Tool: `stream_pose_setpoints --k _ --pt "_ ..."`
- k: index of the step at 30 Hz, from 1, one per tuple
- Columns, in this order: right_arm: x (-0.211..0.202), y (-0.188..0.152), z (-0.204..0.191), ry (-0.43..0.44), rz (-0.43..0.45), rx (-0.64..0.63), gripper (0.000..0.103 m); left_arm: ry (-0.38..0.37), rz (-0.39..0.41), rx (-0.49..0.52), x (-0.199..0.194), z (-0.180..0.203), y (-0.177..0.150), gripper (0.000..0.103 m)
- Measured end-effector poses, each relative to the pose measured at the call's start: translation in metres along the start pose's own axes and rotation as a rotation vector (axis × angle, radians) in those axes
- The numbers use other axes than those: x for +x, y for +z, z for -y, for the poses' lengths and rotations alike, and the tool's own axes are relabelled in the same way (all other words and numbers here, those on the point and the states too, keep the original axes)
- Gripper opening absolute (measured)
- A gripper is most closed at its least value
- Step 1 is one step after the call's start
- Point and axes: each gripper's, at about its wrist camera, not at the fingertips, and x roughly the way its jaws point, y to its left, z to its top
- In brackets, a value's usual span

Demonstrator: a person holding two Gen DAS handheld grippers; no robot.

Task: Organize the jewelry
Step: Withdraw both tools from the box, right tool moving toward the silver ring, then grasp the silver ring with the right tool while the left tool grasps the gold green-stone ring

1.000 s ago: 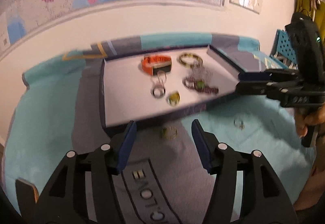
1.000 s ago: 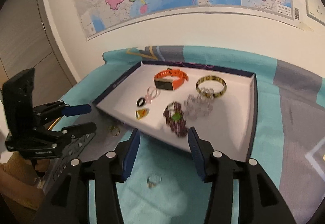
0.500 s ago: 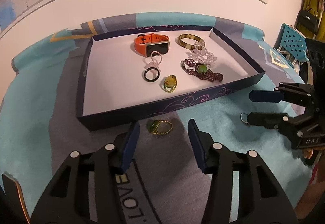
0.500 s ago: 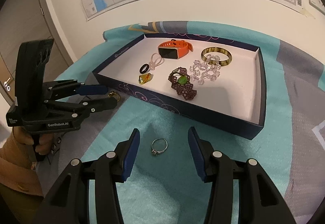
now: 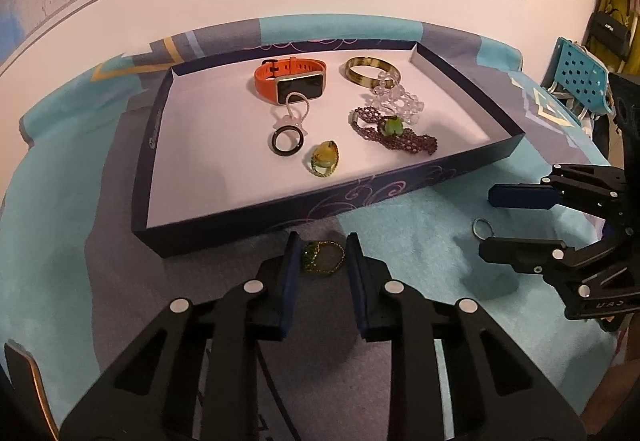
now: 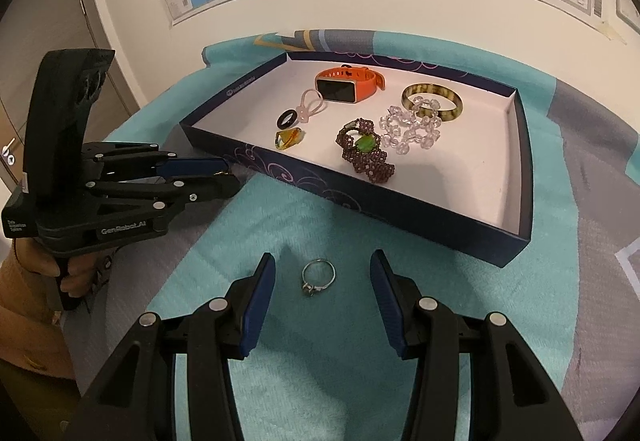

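Left wrist view shows our green ring [image 5: 322,257] lying on the grey cloth just in front of the dark tray [image 5: 168,145]. Our left gripper [image 5: 320,261] has just been closing its jaws, now narrow, with the ring between them; we cannot tell if they press it. Our right gripper [image 6: 322,283] keeps its jaws wide around a silver ring [image 6: 318,277] on the blue cloth [image 6: 256,233].
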Motion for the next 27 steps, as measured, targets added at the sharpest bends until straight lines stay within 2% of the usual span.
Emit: stream_pose_setpoints --k 2,6,11,13,17,27 --pt "0.001 -0.001 -0.003 -0.015 -0.007 -0.009 0.045 -0.008 0.002 -0.005 -0.002 0.0 -0.002 0.023" --pt "0.002 -0.003 -0.009 -0.043 -0.015 -0.039 0.033 -0.02 0.003 -0.012 -0.005 0.0 -0.006 0.023" --pt "0.002 -0.005 -0.016 -0.077 -0.021 -0.07 0.027 -0.031 0.004 -0.024 -0.007 -0.001 -0.008 0.023" --pt "0.001 -0.006 -0.017 -0.079 -0.021 -0.068 0.025 -0.035 0.005 -0.029 -0.008 -0.002 -0.009 0.023" --pt "0.0 -0.006 -0.019 -0.068 -0.02 -0.062 0.016 -0.039 0.007 -0.029 -0.008 0.0 -0.01 0.023" --pt "-0.006 -0.005 -0.017 -0.033 0.005 -0.011 0.015 -0.048 0.018 -0.031 -0.012 0.001 -0.011 0.023"
